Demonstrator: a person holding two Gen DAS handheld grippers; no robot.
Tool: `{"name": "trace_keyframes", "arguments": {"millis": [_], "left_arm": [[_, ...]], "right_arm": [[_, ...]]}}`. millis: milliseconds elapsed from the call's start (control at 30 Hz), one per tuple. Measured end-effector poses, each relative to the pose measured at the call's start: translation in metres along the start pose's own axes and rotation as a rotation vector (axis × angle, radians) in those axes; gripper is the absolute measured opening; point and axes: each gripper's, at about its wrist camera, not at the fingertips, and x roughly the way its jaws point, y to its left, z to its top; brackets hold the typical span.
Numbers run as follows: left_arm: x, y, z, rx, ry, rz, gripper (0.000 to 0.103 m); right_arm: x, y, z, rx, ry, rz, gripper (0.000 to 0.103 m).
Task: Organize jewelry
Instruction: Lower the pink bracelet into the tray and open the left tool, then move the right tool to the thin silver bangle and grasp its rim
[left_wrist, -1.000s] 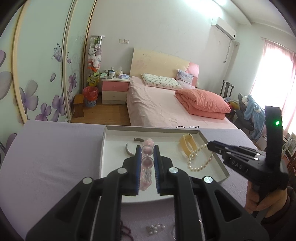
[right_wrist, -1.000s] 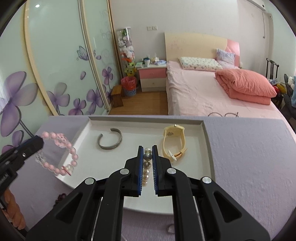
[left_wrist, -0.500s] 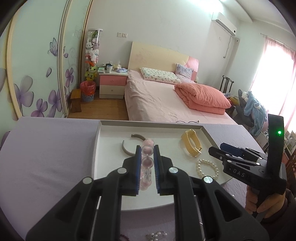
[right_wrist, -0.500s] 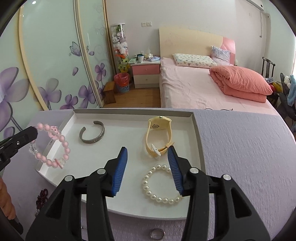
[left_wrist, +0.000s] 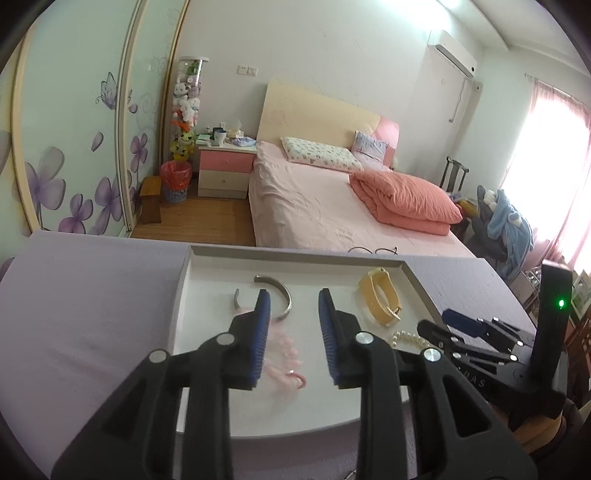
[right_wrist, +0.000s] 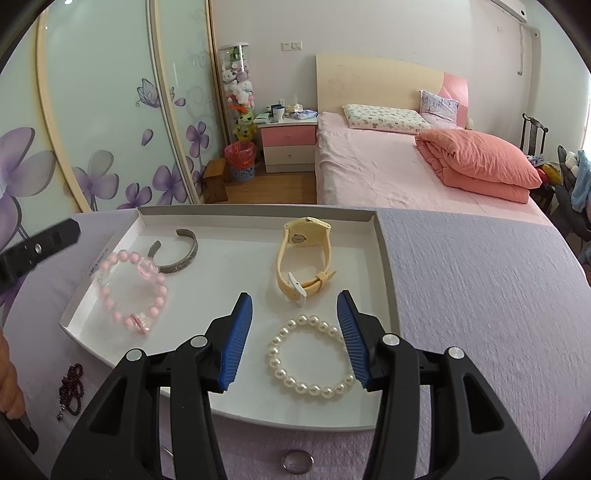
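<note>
A white tray (right_wrist: 384, 258) lies on the lilac cloth. In it are a pink bead bracelet (right_wrist: 133, 291), a silver cuff (right_wrist: 177, 254), a yellow watch (right_wrist: 303, 258) and a white pearl bracelet (right_wrist: 310, 358). My right gripper (right_wrist: 295, 332) is open and empty, just above the pearl bracelet. My left gripper (left_wrist: 293, 332) is open and empty over the tray's left part, with the pink bracelet (left_wrist: 288, 365), blurred, below its fingers. The cuff (left_wrist: 280, 295), watch (left_wrist: 380, 299) and pearls (left_wrist: 406, 338) also show in the left wrist view, and the right gripper (left_wrist: 443, 325) at right.
A dark red bead strand (right_wrist: 72, 387) lies on the cloth left of the tray. A round ring or lens (right_wrist: 297, 461) lies in front of the tray. Behind the table are a pink bed (right_wrist: 406, 173), a nightstand (right_wrist: 288, 144) and flowered wardrobe doors (right_wrist: 92, 129).
My left gripper has opened and the pink bracelet has dropped into the tray's left part. My right gripper, which opened and released the pearls half a second ago, stays open over them.
</note>
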Motion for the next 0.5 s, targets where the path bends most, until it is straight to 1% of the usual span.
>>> {"name": "trace_keyframes", "arguments": {"millis": [233,400,500], "left_arm": [[-0.017,0.006,-0.001,0.007,-0.019,0.026,0.028],[-0.040,0.008,-0.007,0.012,-0.037,0.031,0.028],[-0.054,0.008,-0.015,0.018,-0.046,0.037,0.031]], "right_arm": [[-0.012,-0.009,-0.004,0.018,-0.015,-0.006,0.050],[-0.029,-0.009,-0.009,0.023,-0.033,-0.006,0.050],[-0.042,-0.006,-0.014,0.026,-0.050,-0.001,0.050]]}}
